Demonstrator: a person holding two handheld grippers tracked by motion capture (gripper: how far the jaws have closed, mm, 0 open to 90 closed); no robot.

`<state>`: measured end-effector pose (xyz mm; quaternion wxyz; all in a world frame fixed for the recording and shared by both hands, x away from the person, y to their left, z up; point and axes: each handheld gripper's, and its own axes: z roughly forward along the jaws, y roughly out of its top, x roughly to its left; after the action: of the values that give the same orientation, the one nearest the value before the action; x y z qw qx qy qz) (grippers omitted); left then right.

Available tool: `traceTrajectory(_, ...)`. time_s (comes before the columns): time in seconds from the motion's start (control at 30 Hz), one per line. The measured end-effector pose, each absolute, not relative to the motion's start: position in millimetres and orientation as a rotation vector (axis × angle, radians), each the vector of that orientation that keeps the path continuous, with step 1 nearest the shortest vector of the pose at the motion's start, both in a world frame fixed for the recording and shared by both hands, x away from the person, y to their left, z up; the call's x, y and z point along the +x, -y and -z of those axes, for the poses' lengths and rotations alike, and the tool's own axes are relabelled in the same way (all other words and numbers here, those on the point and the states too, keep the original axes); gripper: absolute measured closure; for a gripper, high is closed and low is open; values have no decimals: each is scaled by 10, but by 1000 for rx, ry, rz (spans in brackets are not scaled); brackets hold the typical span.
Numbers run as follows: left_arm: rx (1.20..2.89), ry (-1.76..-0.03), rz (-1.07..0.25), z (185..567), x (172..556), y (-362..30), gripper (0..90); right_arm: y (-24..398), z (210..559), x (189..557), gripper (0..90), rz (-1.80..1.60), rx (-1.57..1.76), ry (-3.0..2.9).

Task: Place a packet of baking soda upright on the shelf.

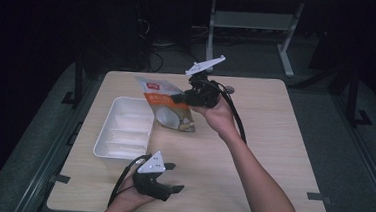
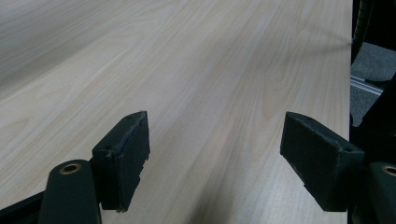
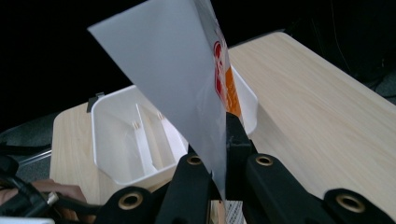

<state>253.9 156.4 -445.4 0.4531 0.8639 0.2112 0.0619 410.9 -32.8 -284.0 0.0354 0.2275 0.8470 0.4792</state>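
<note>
I'm holding the snack bag [image 1: 168, 107] pinched in my right gripper [image 1: 189, 97], hanging over the tray's [image 1: 118, 143] far right corner; the tray is lying at eight o'clock from it. My left gripper [image 1: 171, 177] is idling wide and empty.

Left gripper [image 2: 215, 154] jaws apart over bare table [image 2: 196, 70].

The pouch [image 3: 187, 79] hides part of the white tray [image 3: 116, 135]; its print is unreadable.
</note>
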Motion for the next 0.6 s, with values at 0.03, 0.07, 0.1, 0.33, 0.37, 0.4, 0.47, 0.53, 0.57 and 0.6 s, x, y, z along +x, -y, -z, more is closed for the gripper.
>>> traceTrajectory(0.03,2135,-517,-158,4453,2540,-1567,235,297,2831,4118,899,-1483,699,-2604)
traceTrajectory(0.07,2135,-516,-160,4452,2540,-1569,234,272,2824,4128,899,-1487,695,-2609)
traceTrajectory(0.1,2132,-514,-159,4452,2539,-1569,233,246,2818,4138,899,-1489,687,-2608)
traceTrajectory(0.33,2146,-497,-153,4463,2532,-1558,231,74,2783,4195,899,-1508,667,-2618)
traceTrajectory(0.37,2152,-492,-155,4464,2532,-1558,231,51,2777,4202,899,-1507,663,-2623)
traceTrajectory(0.4,2154,-490,-156,4465,2529,-1557,230,27,2773,4211,899,-1507,653,-2623)
traceTrajectory(0.47,2153,-487,-157,4464,2525,-1554,230,-17,2759,4220,899,-1505,652,-2627)
traceTrajectory(0.53,2152,-486,-153,4465,2526,-1554,230,-52,2751,4233,899,-1507,641,-2623)
traceTrajectory(0.57,2152,-485,-152,4466,2526,-1555,230,-67,2748,4239,899,-1513,646,-2626)
traceTrajectory(0.6,2153,-485,-151,4466,2526,-1555,229,-83,2747,4249,899,-1516,644,-2626)
